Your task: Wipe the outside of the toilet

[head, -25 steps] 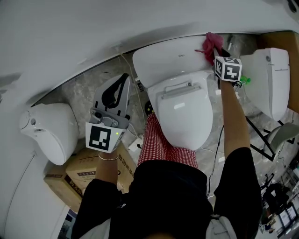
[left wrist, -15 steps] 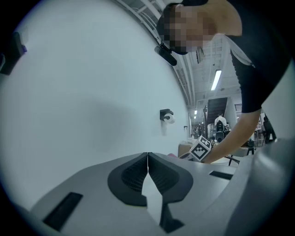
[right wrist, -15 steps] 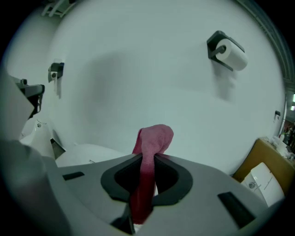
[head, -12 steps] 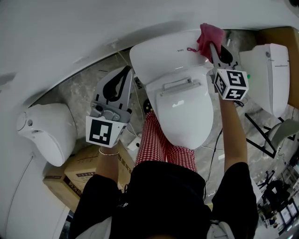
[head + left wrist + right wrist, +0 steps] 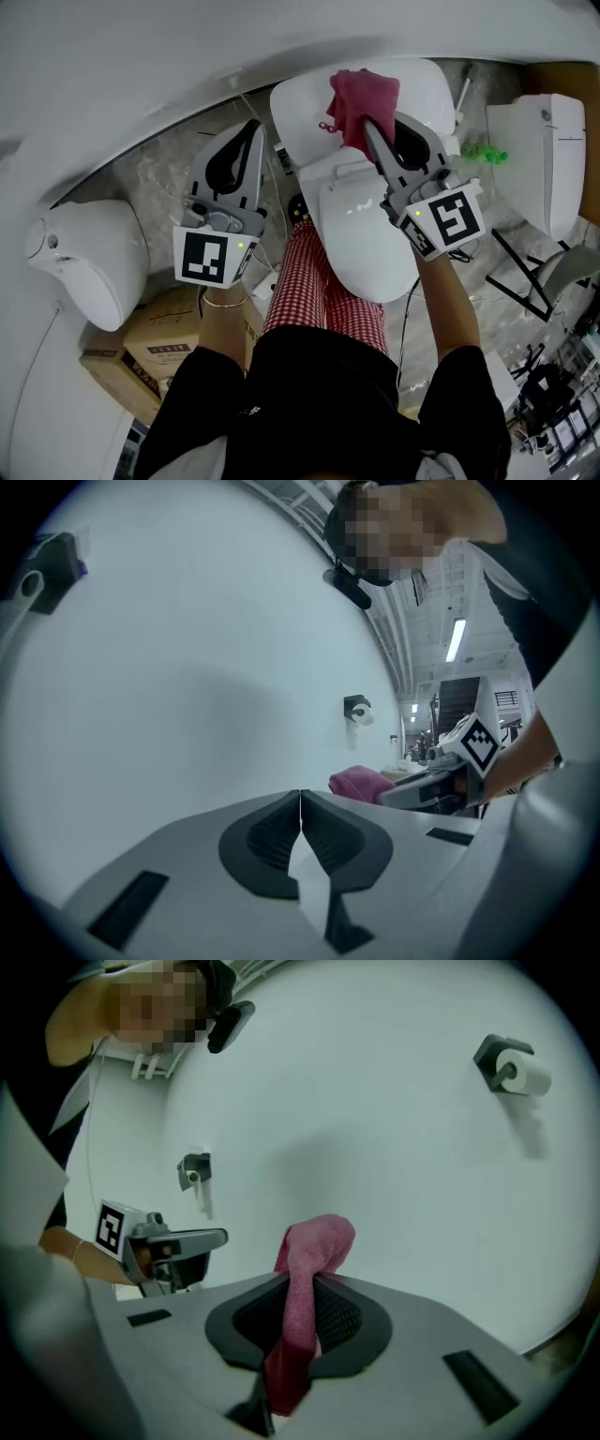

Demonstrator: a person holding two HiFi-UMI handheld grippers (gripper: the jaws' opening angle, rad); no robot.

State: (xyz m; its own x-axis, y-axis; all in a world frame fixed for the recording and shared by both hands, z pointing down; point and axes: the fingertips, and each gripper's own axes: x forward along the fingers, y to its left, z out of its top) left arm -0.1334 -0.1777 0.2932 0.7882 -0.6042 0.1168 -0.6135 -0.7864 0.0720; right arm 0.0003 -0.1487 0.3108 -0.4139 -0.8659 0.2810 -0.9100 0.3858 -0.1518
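Toilet (image 5: pixel 361 248) fills the middle of the head view, with its tank (image 5: pixel 300 112) at 12 o'clock. Right hand-held gripper (image 5: pixel 375 131) pinches a pink cloth (image 5: pixel 361 98) between its jaws; the cloth is over the tank top, contact unclear. Left hand-held gripper (image 5: pixel 249 136) is at 9 o'clock of the toilet, clear of it, jaws pressed together on nothing. Cardboard box (image 5: pixel 159 342) lies at 7 o'clock.

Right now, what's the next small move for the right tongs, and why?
Probably sweep the pink cloth leftward across the tank lid. The right tongs are clamped on the cloth over the lid's middle, and bare lid shows to its left. The left tongs are shut and empty.
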